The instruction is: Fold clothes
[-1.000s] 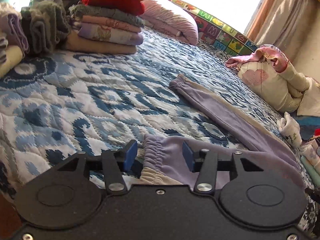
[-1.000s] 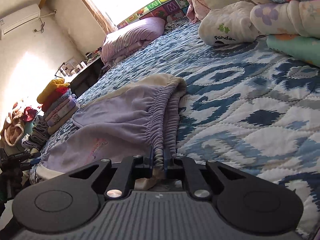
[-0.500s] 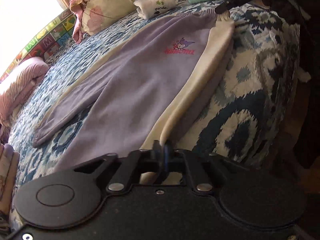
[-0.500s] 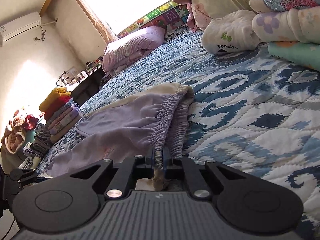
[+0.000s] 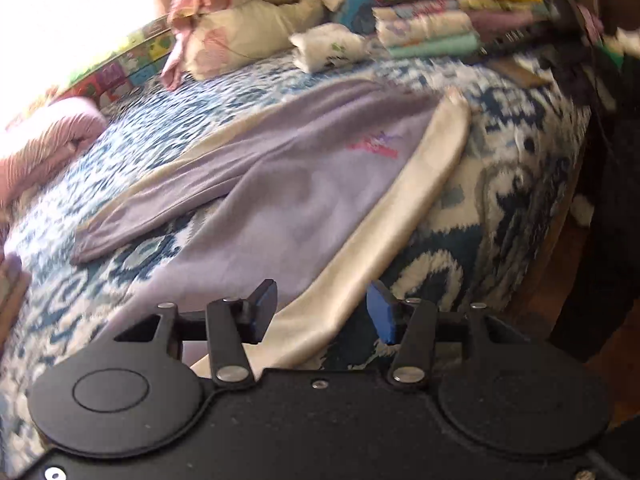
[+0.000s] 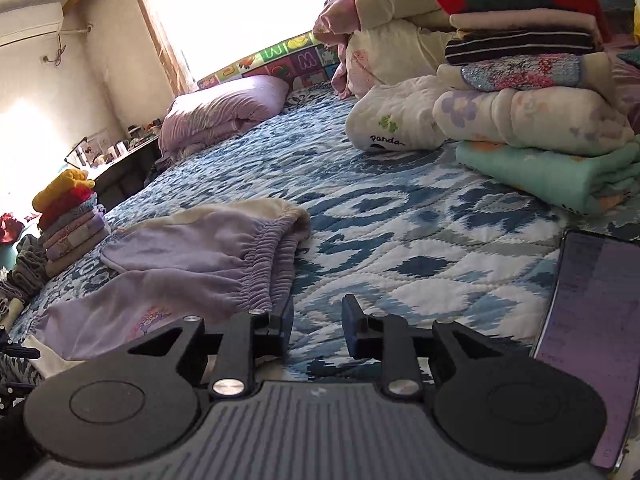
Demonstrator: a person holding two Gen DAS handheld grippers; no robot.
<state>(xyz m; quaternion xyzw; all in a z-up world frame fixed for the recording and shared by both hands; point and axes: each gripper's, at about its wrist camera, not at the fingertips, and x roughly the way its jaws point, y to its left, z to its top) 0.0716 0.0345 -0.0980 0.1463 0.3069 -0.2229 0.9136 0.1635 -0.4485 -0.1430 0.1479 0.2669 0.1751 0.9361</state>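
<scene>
Lilac trousers (image 5: 304, 184) with cream side stripes and a pink print lie spread on the blue patterned bedspread (image 5: 500, 184). My left gripper (image 5: 322, 312) is open at the near leg's cuff end, with the cream stripe lying between its fingers. In the right wrist view the trousers' gathered waistband (image 6: 264, 256) lies just ahead and left of my right gripper (image 6: 318, 320), which is open and empty over the bedspread (image 6: 400, 240).
Folded clothes stacks stand at the right (image 6: 528, 92) and far left (image 6: 68, 216). A white rolled "panda" garment (image 6: 396, 124), a lilac pillow (image 6: 224, 112) and a cream bundle (image 5: 248, 36) lie beyond. A phone (image 6: 588, 332) lies at right. The bed edge drops off (image 5: 560, 208).
Both grippers have opened and let go of the trousers: the left released the leg cuff, the right released the waistband and shifted to its right. The trousers now lie flat.
</scene>
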